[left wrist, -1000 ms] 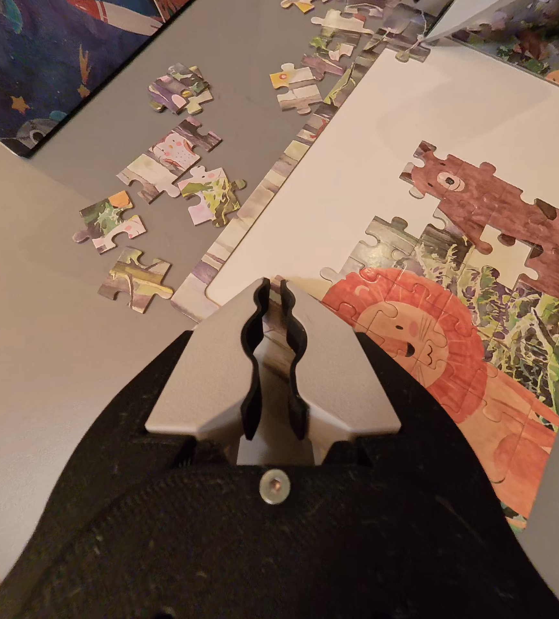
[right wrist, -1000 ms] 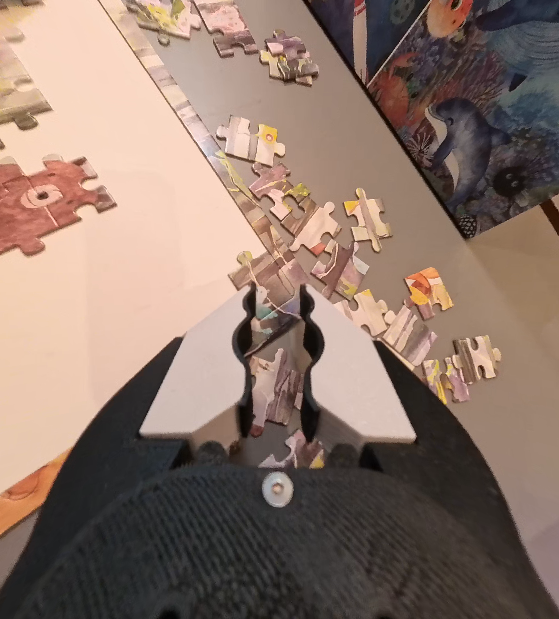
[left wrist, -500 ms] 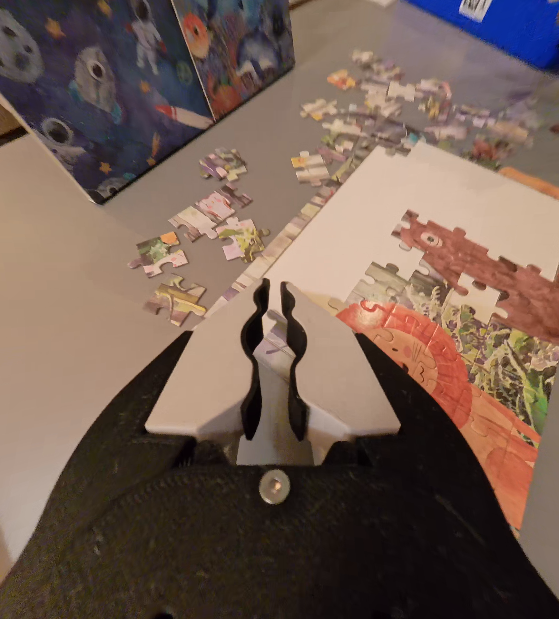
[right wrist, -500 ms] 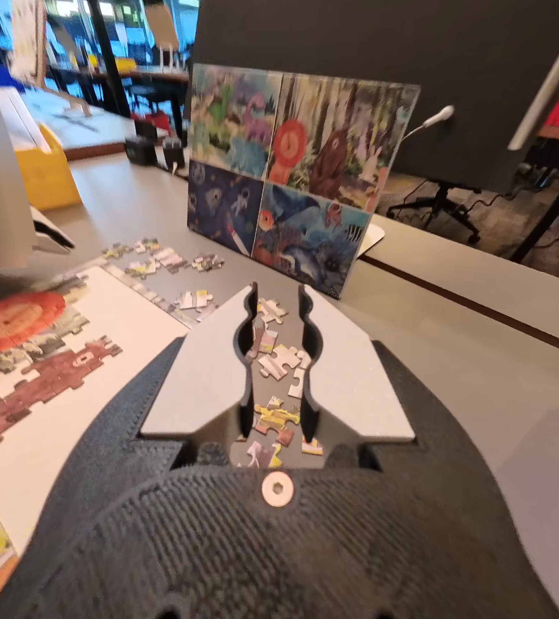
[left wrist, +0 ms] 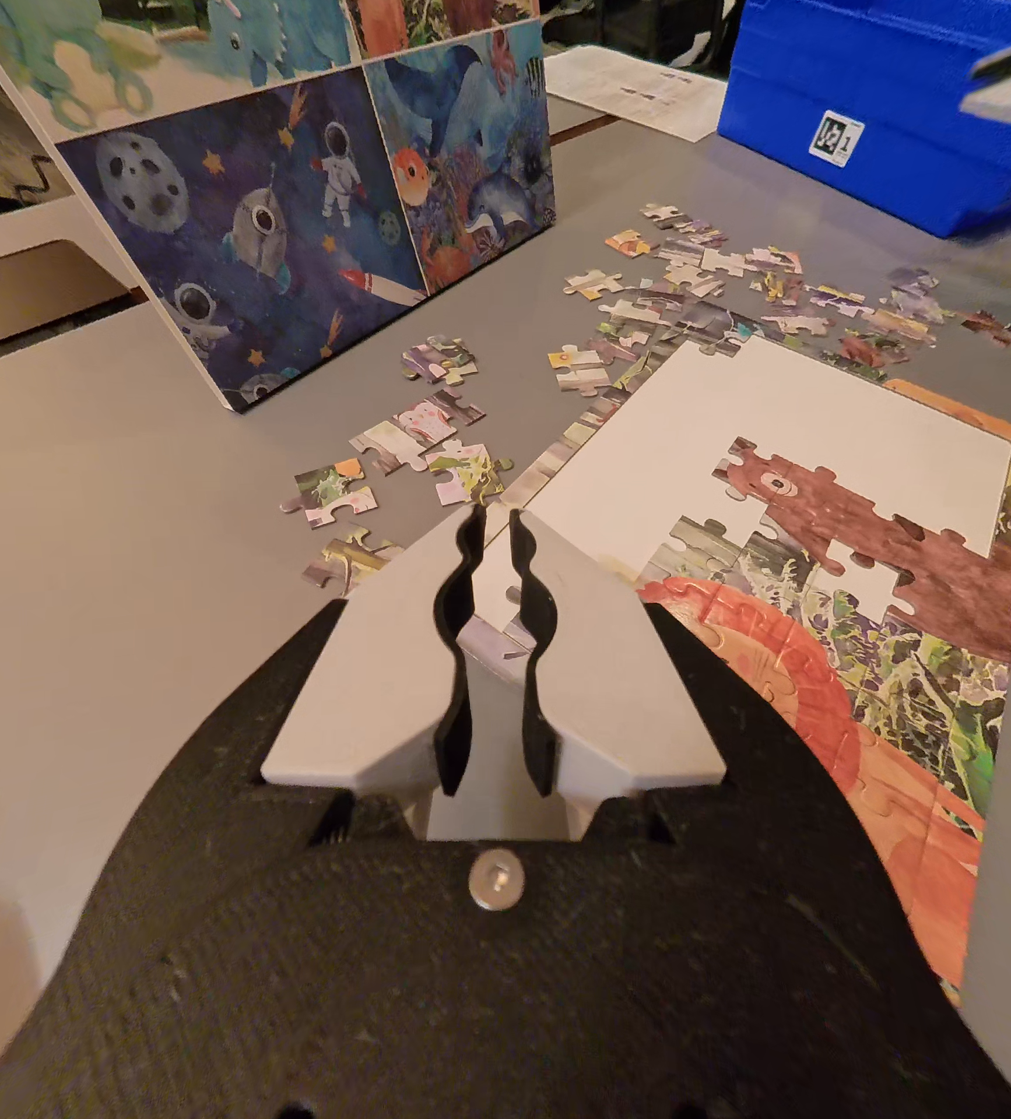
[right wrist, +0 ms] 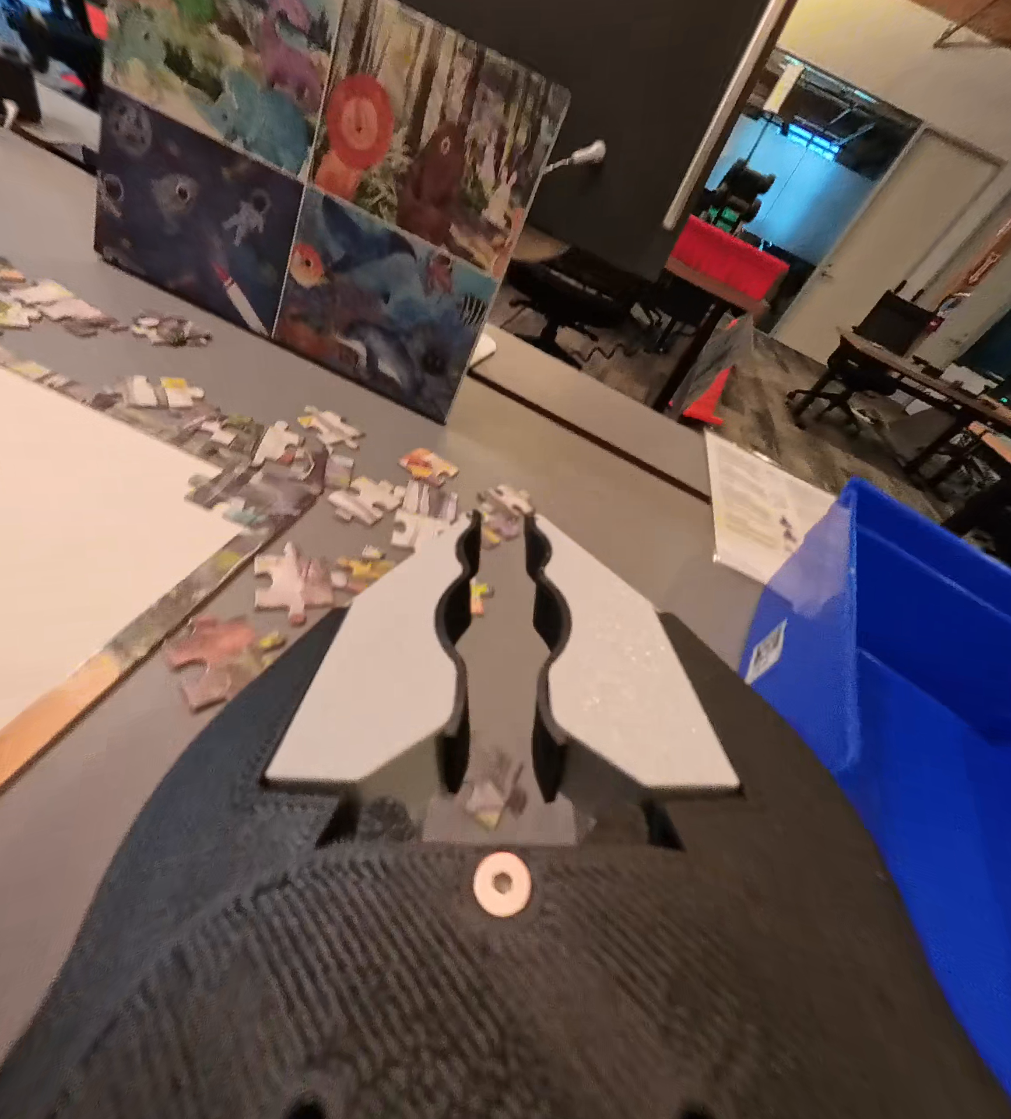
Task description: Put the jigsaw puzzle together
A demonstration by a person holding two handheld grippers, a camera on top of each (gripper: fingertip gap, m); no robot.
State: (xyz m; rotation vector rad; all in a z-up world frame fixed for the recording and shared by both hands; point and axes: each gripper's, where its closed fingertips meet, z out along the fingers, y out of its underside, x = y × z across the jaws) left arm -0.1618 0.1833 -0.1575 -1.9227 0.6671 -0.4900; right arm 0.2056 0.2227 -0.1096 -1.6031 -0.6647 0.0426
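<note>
The puzzle board [left wrist: 794,424] lies flat on the grey table, with an orange lion [left wrist: 763,654] and a brown bear [left wrist: 866,533] assembled on its right part. Its white area [right wrist: 67,484] is bare. Loose pieces [left wrist: 430,436] lie left of the board, and several more [left wrist: 733,284] lie beyond its far edge. My left gripper [left wrist: 496,521] hangs over the board's near left edge, jaws almost together and empty. My right gripper [right wrist: 502,521] is above loose pieces [right wrist: 370,496] off the board's corner, jaws slightly apart and empty.
The picture box [left wrist: 285,200] stands upright behind the loose pieces; it also shows in the right wrist view [right wrist: 309,212]. A blue bin [right wrist: 945,696] sits close on the right of my right gripper, also seen far right [left wrist: 885,91]. A paper sheet [right wrist: 763,502] lies beyond it. Across from one pair of fingers to the other is roughly 40 centimeters. The orange lion [left wrist: 763,654] is about 12 centimeters from my left fingertips. Measured from the fingertips, the brown bear [left wrist: 866,533] is 20 centimeters or so from the left gripper and 25 centimeters from the right.
Both grippers have lifted and tilted up from the table. The right one swung away from the pieces by the board's edge toward the blue bin. Neither jaw gap changed.
</note>
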